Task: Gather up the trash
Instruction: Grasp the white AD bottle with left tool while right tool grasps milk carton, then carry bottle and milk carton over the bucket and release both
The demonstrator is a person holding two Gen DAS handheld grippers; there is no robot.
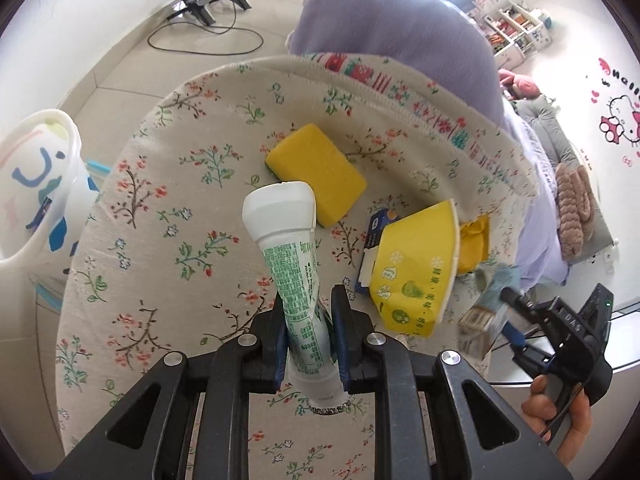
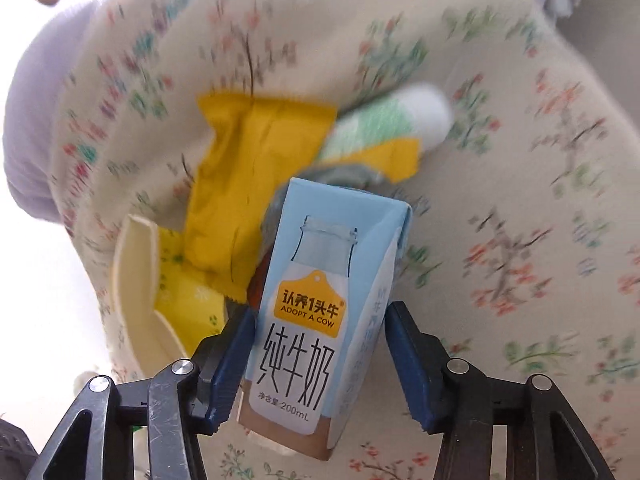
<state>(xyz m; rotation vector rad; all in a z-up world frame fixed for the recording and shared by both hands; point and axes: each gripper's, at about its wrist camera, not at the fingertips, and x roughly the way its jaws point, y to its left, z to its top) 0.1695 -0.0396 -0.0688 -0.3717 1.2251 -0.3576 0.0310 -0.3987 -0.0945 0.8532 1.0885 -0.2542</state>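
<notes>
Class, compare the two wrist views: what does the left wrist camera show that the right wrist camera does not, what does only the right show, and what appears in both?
Only the left wrist view shows the yellow sponge, the white bin and the left gripper clamping the tube.

Only the right wrist view shows the milk carton's printed front, held in the right gripper.

Both show the toothpaste tube, the yellow wrapper and the floral cloth.

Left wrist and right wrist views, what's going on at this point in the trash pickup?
A person is clearing trash off a floral tablecloth, one gripper in each hand. The left gripper is clamped on a green-and-white tube, lifted with its cap pointing away. The right gripper holds a light blue milk carton. A yellow sponge, a yellow paper bowl and a yellow wrapper lie on the cloth. A white bin stands at the left.
</notes>
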